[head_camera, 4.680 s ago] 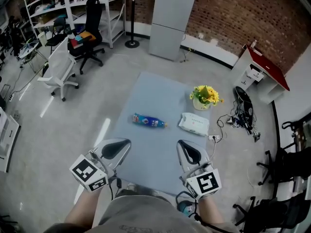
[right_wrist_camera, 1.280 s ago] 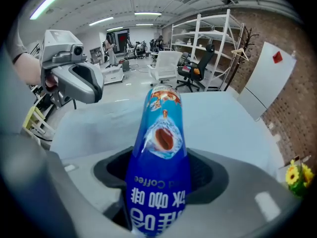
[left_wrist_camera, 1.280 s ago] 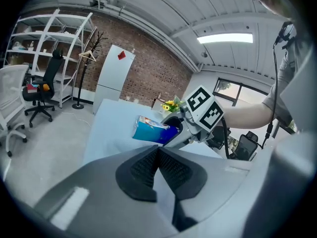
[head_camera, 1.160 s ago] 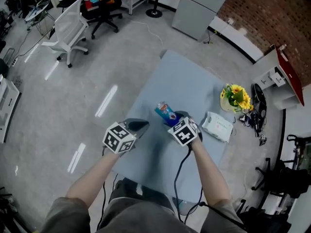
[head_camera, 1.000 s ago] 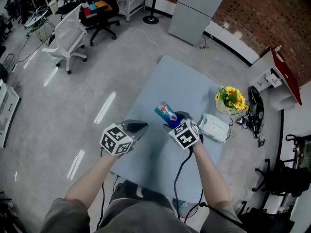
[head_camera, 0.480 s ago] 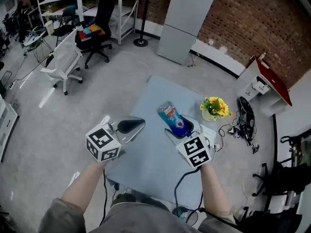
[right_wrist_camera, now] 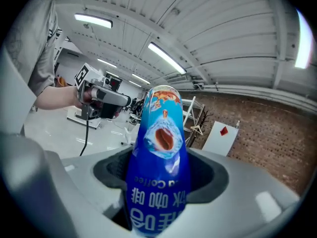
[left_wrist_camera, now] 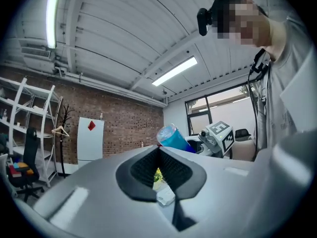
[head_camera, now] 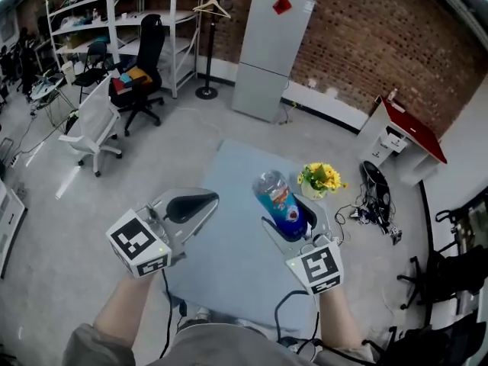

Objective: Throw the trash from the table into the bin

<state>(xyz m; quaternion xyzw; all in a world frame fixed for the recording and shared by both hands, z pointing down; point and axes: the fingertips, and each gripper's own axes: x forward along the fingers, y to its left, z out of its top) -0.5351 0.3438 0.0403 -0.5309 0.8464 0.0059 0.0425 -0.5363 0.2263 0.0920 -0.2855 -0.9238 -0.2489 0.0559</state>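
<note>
A blue plastic coffee-drink bottle (head_camera: 276,200) is held up above the pale blue table (head_camera: 221,258), with my right gripper (head_camera: 290,218) shut on its lower part. In the right gripper view the bottle (right_wrist_camera: 161,172) stands between the jaws, label upside down, pointing up at the ceiling. My left gripper (head_camera: 202,200) hovers over the table's left side, shut and holding nothing. From the left gripper (left_wrist_camera: 159,155) view the bottle (left_wrist_camera: 171,137) shows to the right. No bin appears in any view.
Yellow flowers in a pot (head_camera: 322,178) stand on the table's far right, with a white wipes pack (left_wrist_camera: 165,197) beside them. On the floor beyond are a white cabinet (head_camera: 271,48), office chairs (head_camera: 141,59), shelving (head_camera: 114,14), a red-topped desk (head_camera: 400,132) and cables (head_camera: 377,197).
The right gripper closed on the bottle where it lay on the table and has lifted it clear, tilting it upright. Both grippers have risen toward me; the left stays without a load.
</note>
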